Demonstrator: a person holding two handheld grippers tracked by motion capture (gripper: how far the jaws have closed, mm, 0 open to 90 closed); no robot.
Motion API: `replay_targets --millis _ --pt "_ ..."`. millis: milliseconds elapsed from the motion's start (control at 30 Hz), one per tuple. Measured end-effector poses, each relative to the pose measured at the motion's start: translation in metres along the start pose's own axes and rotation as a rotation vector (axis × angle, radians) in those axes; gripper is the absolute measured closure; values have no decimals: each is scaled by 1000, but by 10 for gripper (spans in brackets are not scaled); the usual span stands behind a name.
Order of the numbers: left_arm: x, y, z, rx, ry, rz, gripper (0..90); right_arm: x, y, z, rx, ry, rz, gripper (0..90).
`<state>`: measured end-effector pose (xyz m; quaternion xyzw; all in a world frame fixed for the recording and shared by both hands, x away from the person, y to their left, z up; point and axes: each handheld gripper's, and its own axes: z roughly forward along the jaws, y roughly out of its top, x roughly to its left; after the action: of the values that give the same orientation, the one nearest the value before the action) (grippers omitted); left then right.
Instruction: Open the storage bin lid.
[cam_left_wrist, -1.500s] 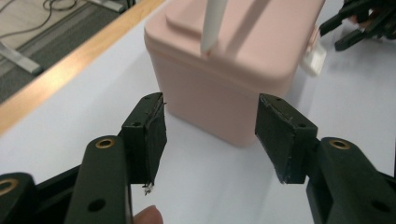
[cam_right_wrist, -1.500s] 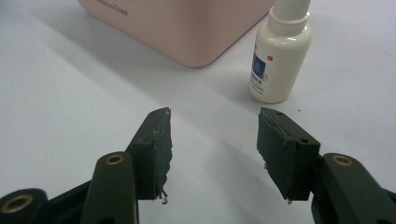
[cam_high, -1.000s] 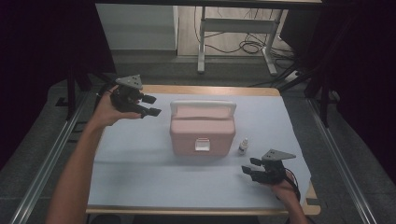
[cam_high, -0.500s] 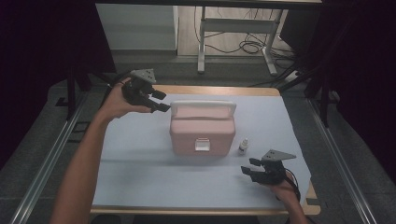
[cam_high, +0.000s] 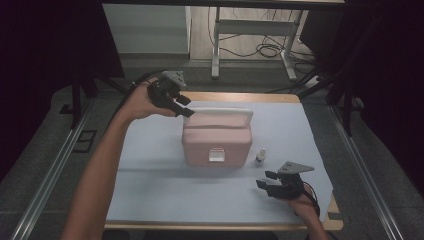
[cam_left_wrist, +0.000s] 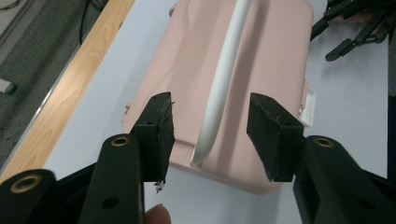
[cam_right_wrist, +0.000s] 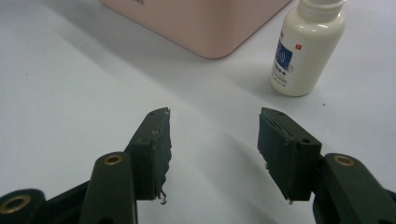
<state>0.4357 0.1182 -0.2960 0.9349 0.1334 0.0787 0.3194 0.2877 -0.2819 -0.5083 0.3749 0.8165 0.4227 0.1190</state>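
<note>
A pink box (cam_high: 215, 145) with a white handle (cam_high: 220, 111) along its top stands mid-table on the pale mat (cam_high: 150, 165). My left gripper (cam_high: 186, 106) hovers at the box's far left corner, pointing at the handle's end. In the left gripper view the handle (cam_left_wrist: 229, 70) runs away from between the jaws (cam_left_wrist: 212, 135); they have just been closing, the pads do not touch it, and the gripper is open. My right gripper (cam_high: 263, 179) rests low at the front right, open with nothing in it. A small white bottle (cam_high: 260, 157) stands just ahead of it (cam_right_wrist: 306, 51).
The wooden table edge (cam_high: 240, 96) shows beyond the mat at the back. Metal rails (cam_high: 55, 170) run along the left side, and a desk frame with cables (cam_high: 260, 50) stands behind. Bare mat lies left of and in front of the box.
My left hand has moved right and a little up, from the table's far left corner to the box's handle end, and its jaws have narrowed. The right hand has stayed put.
</note>
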Motion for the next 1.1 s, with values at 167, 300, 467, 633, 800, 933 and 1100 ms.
replay_targets --millis 167,300,467,633,800,933,1100 --pt "-1 9 11 38 -7 10 539 1 -1 1 7 -2 -4 442" --pt "-3 15 21 80 -19 34 576 1 -2 2 14 -4 -5 441" --pt "-5 19 26 120 -17 54 629 2 -4 4 22 -2 -5 440" --pt "-5 19 31 142 -12 65 687 1 -5 4 19 -1 2 440" --pt "-6 18 35 156 -17 72 706 1 -4 3 13 -1 15 433" --pt "-5 18 37 157 -7 74 757 -1 -5 3 11 -3 24 431" --pt "-2 18 36 154 -18 73 775 -3 -5 2 8 -11 49 430"
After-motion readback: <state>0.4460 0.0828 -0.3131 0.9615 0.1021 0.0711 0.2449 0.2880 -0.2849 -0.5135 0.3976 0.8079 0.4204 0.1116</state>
